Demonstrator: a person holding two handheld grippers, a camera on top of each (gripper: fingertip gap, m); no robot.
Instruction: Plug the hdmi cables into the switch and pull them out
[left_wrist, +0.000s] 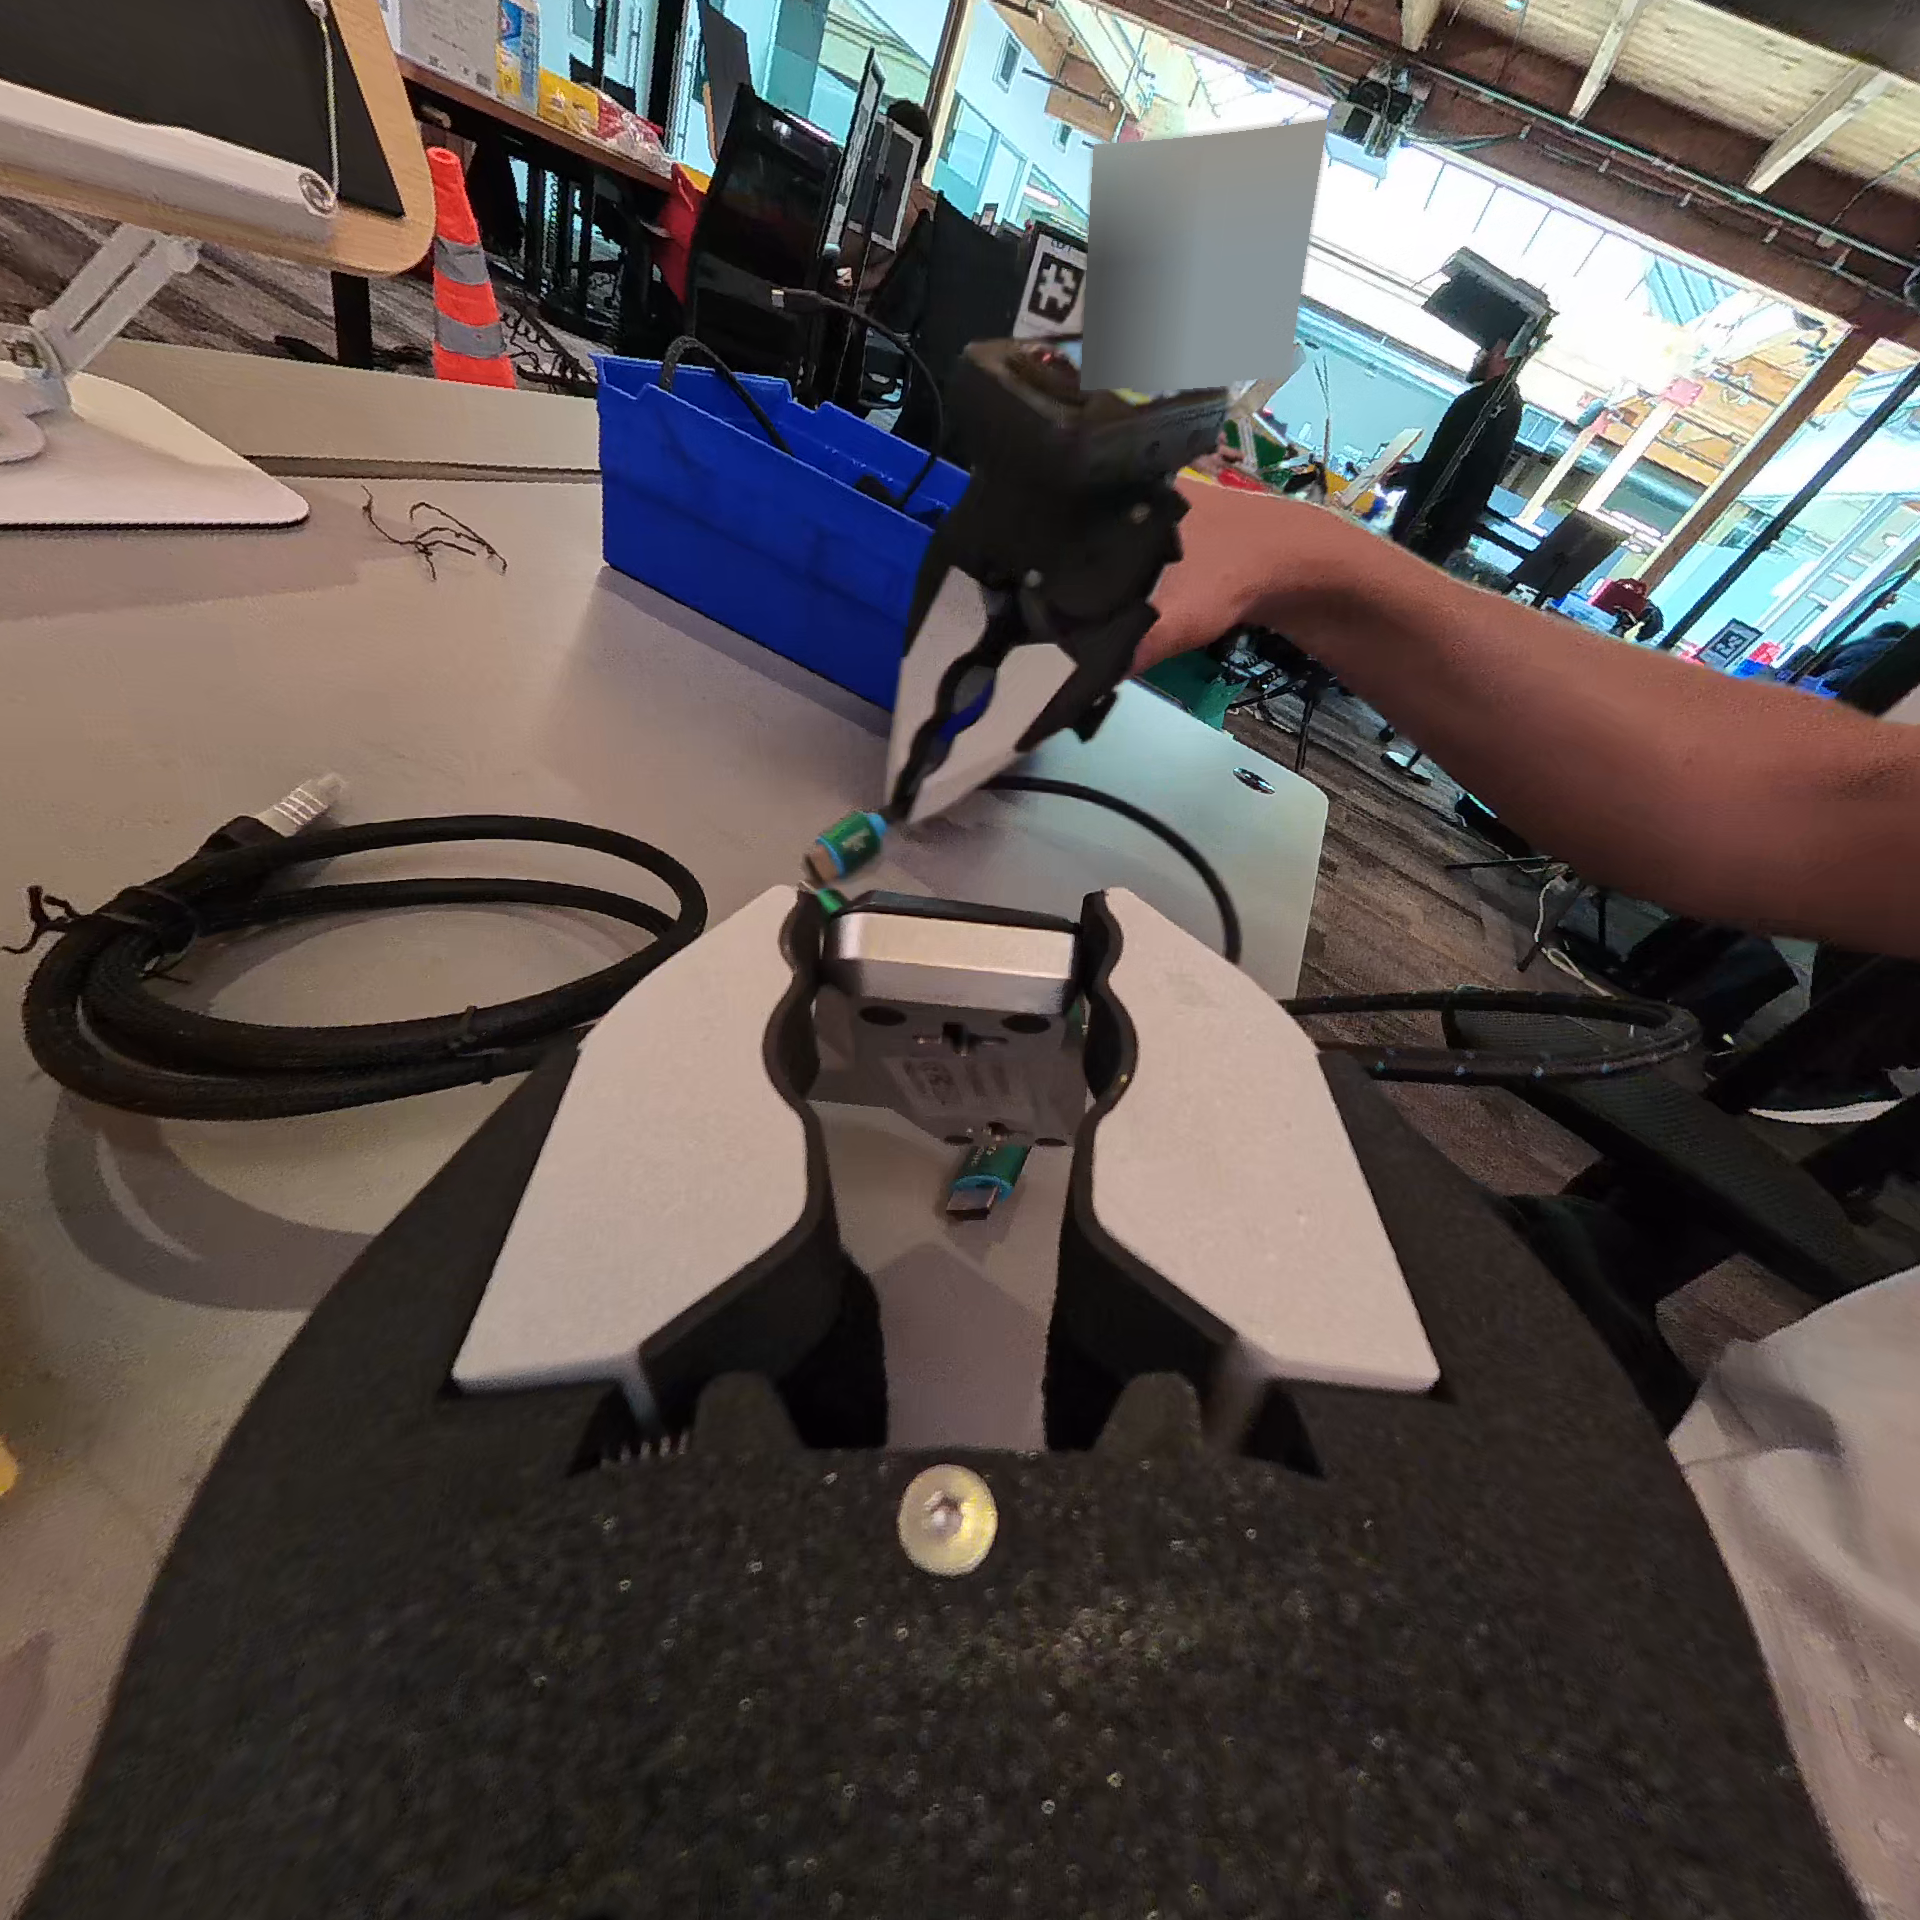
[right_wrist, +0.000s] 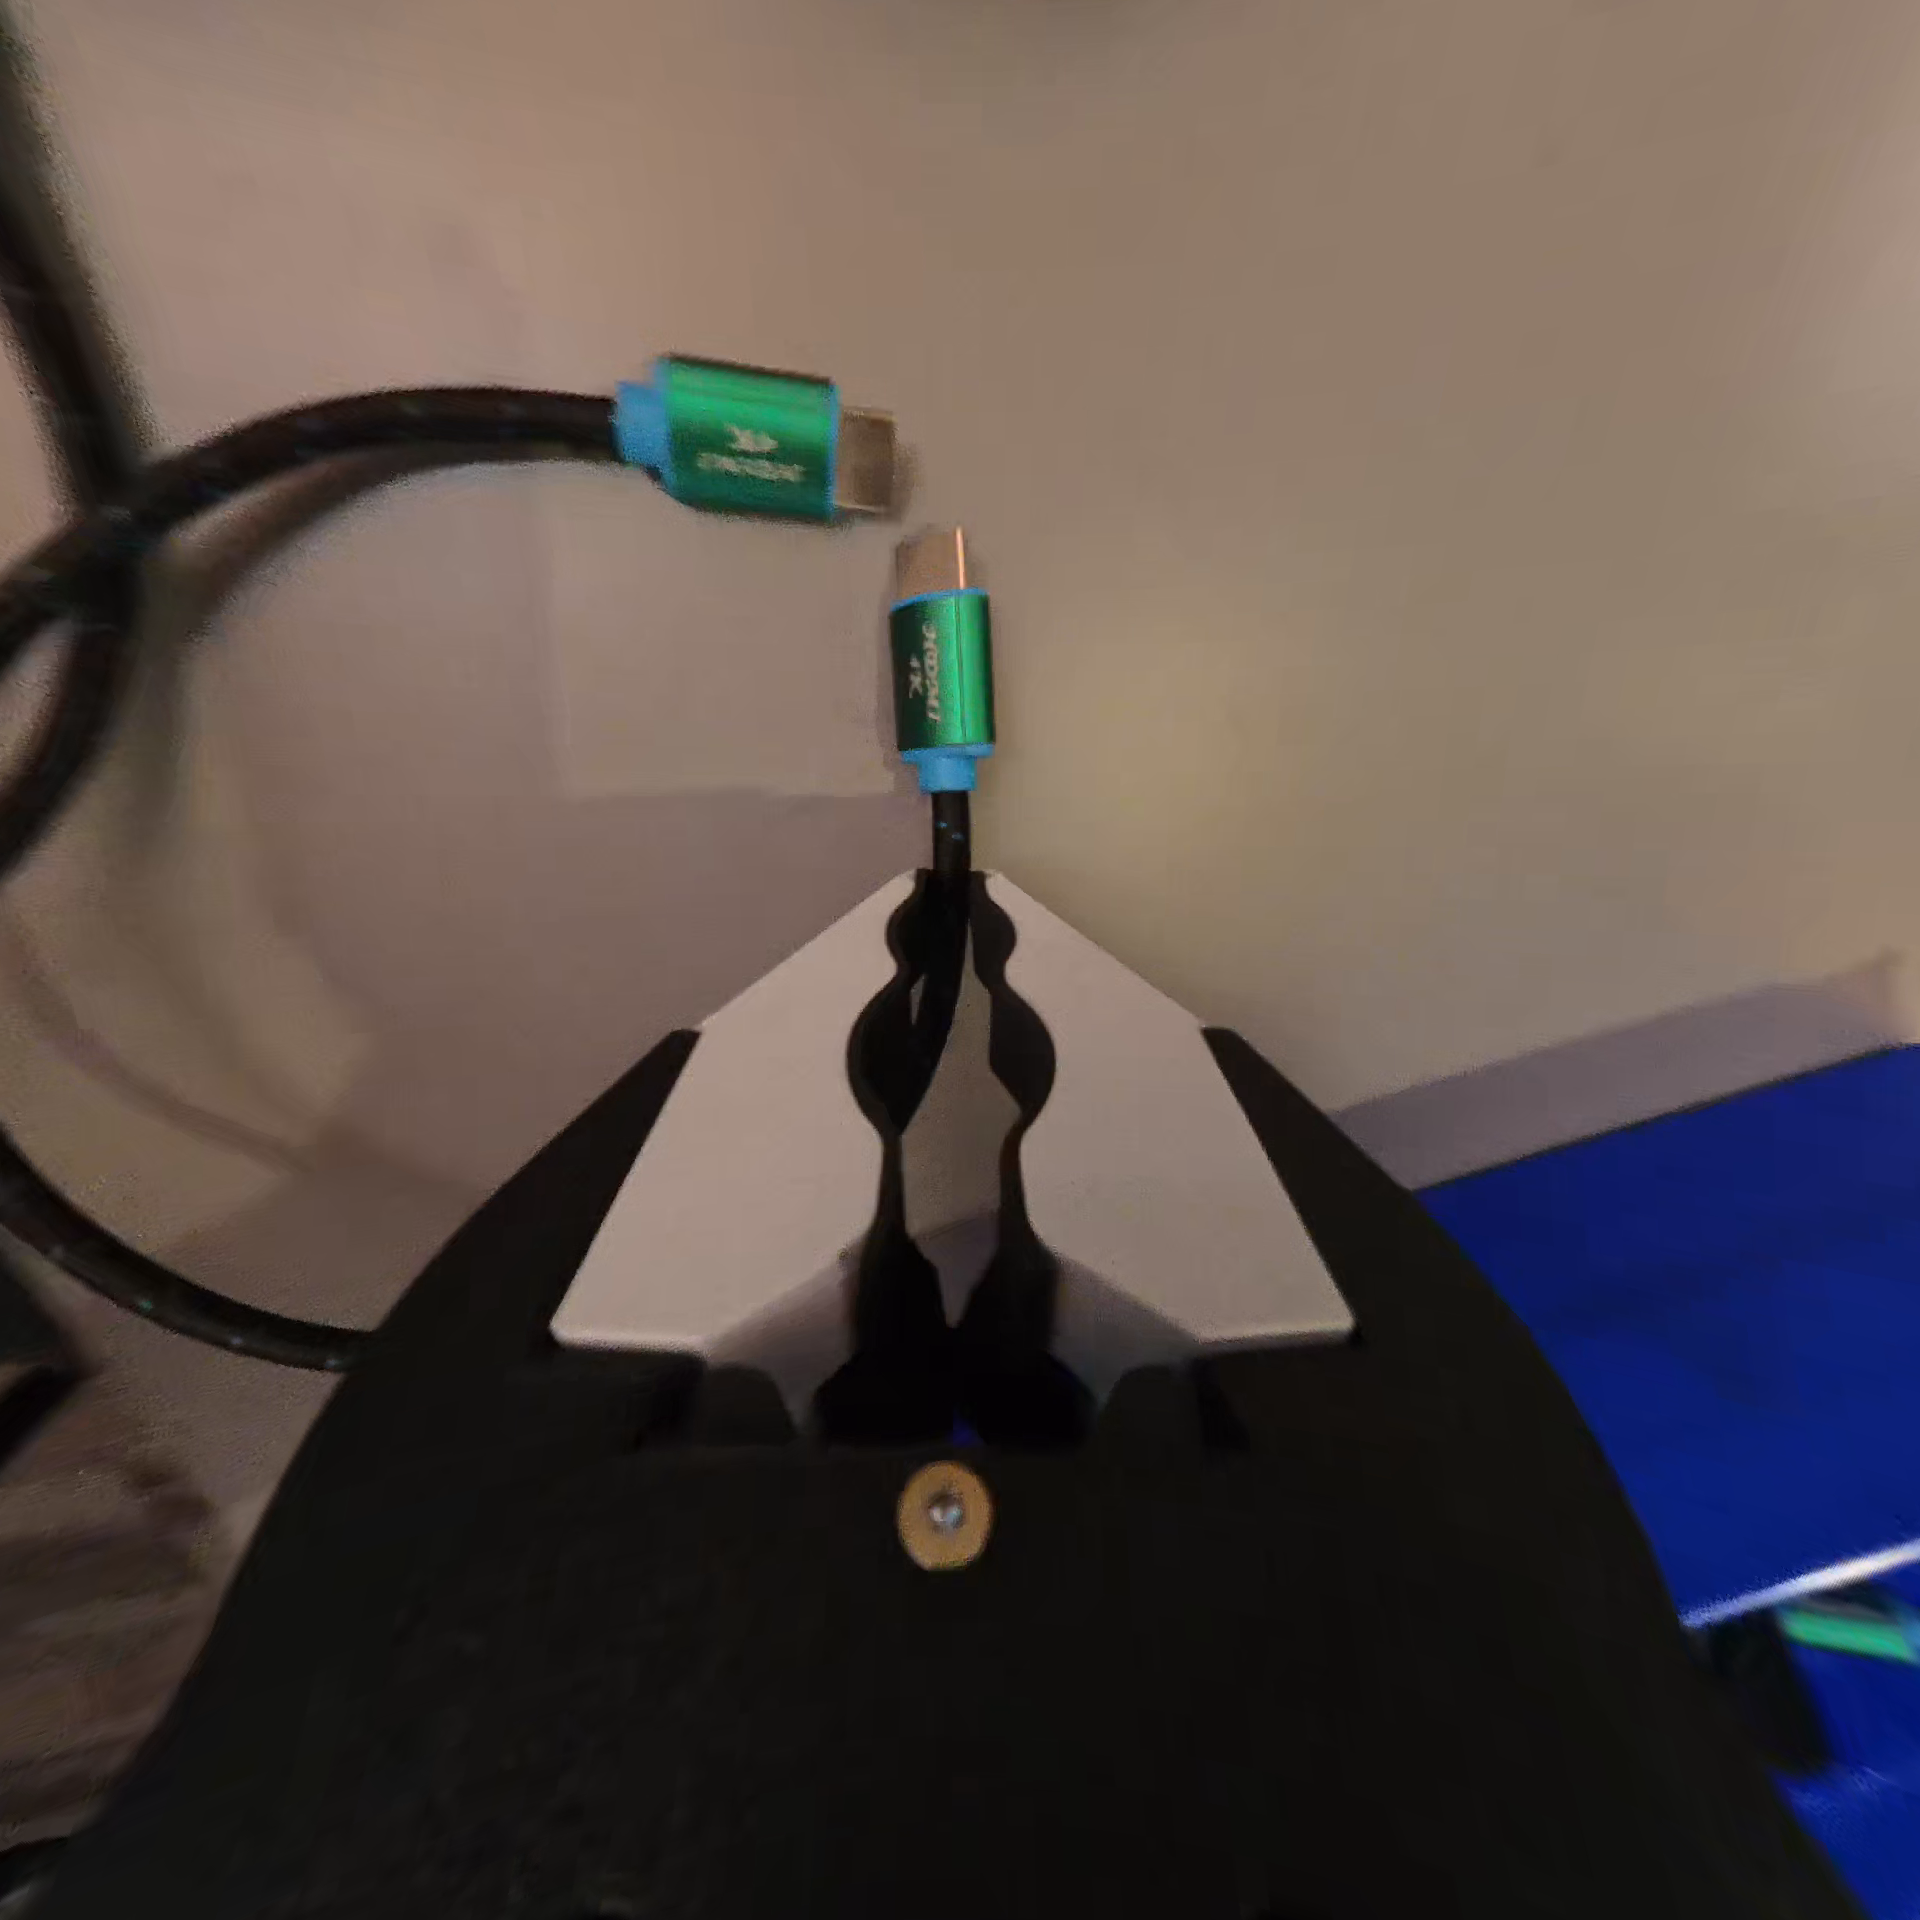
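Observation:
My left gripper (left_wrist: 945, 914) is shut on a silver hdmi switch (left_wrist: 951, 997) and holds it by its sides, tilted, above the grey table (left_wrist: 416, 675). A green hdmi plug (left_wrist: 987, 1179) lies loose on the table under the switch. My right gripper (left_wrist: 904, 810) comes in from the right, just beyond the switch. In the right wrist view it (right_wrist: 951, 878) is shut on a black cable just behind a second green plug (right_wrist: 940, 675), which points forward and also shows in the left wrist view (left_wrist: 852, 842). A third green plug (right_wrist: 748, 436) lies on the table ahead of it.
A blue bin (left_wrist: 748, 520) stands behind the right gripper and shows in the right wrist view (right_wrist: 1662, 1299). A coil of black braided cable (left_wrist: 343, 956) lies on the left. A white monitor stand base (left_wrist: 125, 457) is at far left. The table edge (left_wrist: 1309, 894) is close on the right. Some 25 centimetres of space lies between my two pairs of fingers.

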